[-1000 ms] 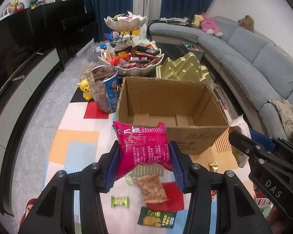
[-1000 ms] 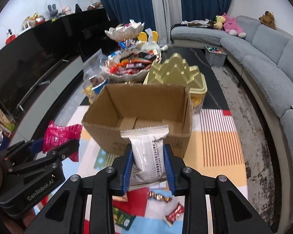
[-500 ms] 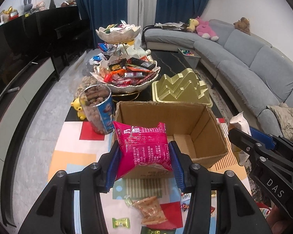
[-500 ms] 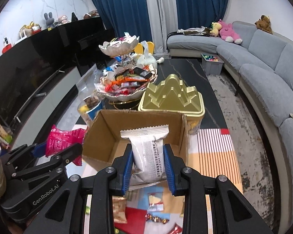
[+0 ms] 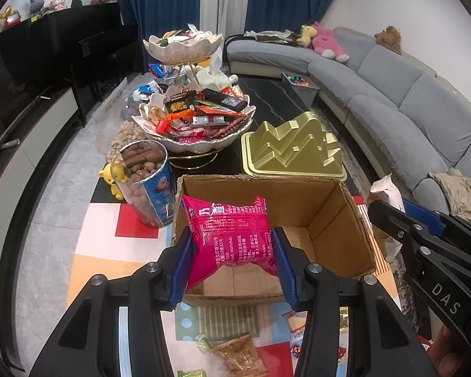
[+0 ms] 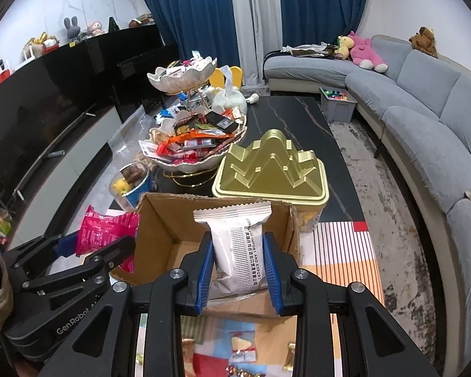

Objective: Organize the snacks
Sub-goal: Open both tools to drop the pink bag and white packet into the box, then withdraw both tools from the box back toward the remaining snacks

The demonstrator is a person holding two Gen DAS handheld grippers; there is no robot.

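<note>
Snacks clamped: pink packet (image 5: 230, 238) in left gripper (image 5: 232, 265), white packet (image 6: 237, 248), long axis upright, in right gripper (image 6: 237, 271), over cardboard box (image 5: 339, 216); colourful mat (image 5: 135, 235) beneath, grey sofa (image 5: 408, 100) at 2 o'clock.

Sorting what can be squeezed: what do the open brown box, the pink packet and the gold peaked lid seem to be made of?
Open brown box: corrugated cardboard, matte, with ragged torn edges. Pink snack packet, held in the left gripper: thin glossy plastic film, crinkled, with a serrated seal. Gold peaked lid: rigid moulded shell with a satin metallic sheen, probably plastic, possibly tin.
</note>
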